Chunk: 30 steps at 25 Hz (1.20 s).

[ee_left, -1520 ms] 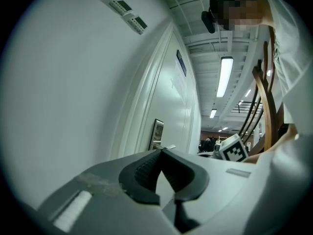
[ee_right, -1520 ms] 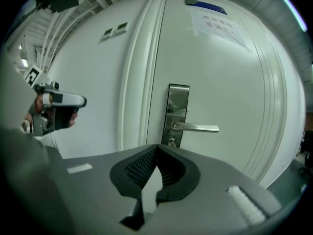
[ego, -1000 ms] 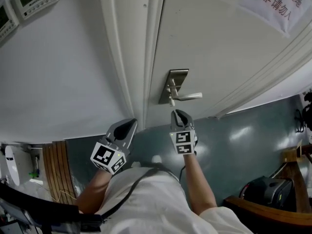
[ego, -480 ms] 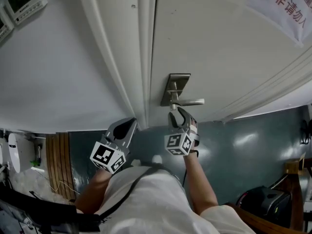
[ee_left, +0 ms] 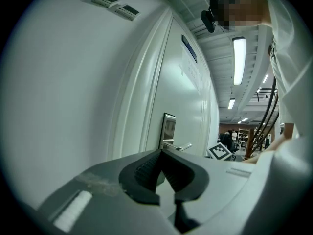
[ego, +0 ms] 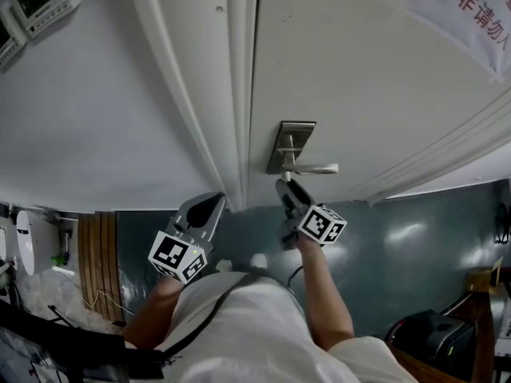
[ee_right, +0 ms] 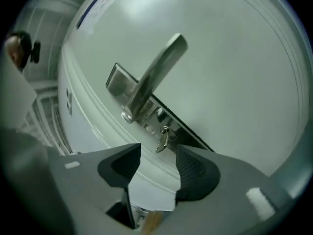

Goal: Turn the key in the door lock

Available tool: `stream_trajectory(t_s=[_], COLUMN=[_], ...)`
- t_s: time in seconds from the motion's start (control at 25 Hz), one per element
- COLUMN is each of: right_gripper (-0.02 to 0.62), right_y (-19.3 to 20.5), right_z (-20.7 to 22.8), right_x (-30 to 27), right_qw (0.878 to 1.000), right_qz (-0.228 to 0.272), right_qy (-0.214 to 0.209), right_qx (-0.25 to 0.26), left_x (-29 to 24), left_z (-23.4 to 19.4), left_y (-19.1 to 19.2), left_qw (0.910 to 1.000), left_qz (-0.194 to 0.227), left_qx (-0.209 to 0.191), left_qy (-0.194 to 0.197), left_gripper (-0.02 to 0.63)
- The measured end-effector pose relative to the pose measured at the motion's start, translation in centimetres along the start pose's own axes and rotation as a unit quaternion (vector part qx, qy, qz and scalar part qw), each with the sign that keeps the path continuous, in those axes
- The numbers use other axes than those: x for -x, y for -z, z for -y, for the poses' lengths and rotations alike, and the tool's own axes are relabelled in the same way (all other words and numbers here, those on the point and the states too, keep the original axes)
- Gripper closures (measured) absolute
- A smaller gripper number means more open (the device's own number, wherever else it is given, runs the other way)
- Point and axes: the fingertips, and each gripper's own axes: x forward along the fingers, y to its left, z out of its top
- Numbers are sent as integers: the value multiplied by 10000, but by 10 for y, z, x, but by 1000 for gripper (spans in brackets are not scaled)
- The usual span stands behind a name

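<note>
- Right gripper (ee_right: 157,166): jaws spread wide and just been opening. Nothing is pinched; both pads stand clear of the key (ee_right: 162,138).
- Key: sits in the lock on the plate (ee_right: 116,80), under the handle (ee_right: 156,75), just ahead of the gap between the jaws. It juts out slanted.
- The gripper is held low and close to the door (ego: 359,78), nose toward the lock. My read: the turn is finished and this is the release, staying lined up in case a second bite is needed.
- Left gripper (ee_left: 166,173): jaws together and empty, parked off by the door frame, well apart from the lock. Looks idle, kept out of the working hand's way.
- Against a second ago, head view: the right gripper (ego: 286,188) has rolled, its marker cube now tipped to the right instead of facing up. It was nosed up at the key then and sits slightly lower now. The left gripper (ego: 209,206) is unchanged.
</note>
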Motion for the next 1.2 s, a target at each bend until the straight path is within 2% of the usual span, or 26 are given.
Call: stream_trajectory(t_s=[0.12, 0.24, 0.32, 0.48, 0.6, 0.72, 0.84, 0.96, 1.08, 1.2], right_gripper=[394, 425, 427, 488, 488, 491, 546, 555, 558, 560], right_y=[-2, -6, -4, -6, -12, -12, -10, -10, -11, -11], right_z=[3, -5, 1, 10, -3, 4, 12, 14, 13, 9], right_x=[-2, -8, -6, -3, -12, -12, -10, -10, -10, -10], right_qw=[9943, 9871, 9883, 9889, 9857, 9818, 9747, 9695, 9738, 9859], right_qz=[207, 395, 381, 496, 642, 783, 931, 1021, 1018, 912], right_qy=[-248, -678, -520, -300, -697, -592, -552, -617, -519, -129], right_qx=[-1019, -1396, -1380, -1365, -1396, -1624, -1957, -2140, -1964, -1396], left_x=[2, 4, 5, 7, 8, 9, 10, 11, 13, 15], left_z=[-2, -4, -6, -8, -10, -12, -15, -19, -22, -25], left_y=[1, 2, 1, 3, 3, 2, 1, 2, 3, 4], left_qw=[10000, 10000, 10000, 10000, 10000, 10000, 10000, 9999, 9999, 9999], left_qz=[-19, -21, -20, -52, -63, -68, -67, -76, -72, -77], left_qx=[-8, -6, -11, -16, -28, -42, -47, -38, -10, -8], left_qy=[-34, -60, -67, -49, -22, 15, 50, 76, 95, 120], left_gripper=[600, 600, 600, 600, 600, 600, 600, 600, 600, 600])
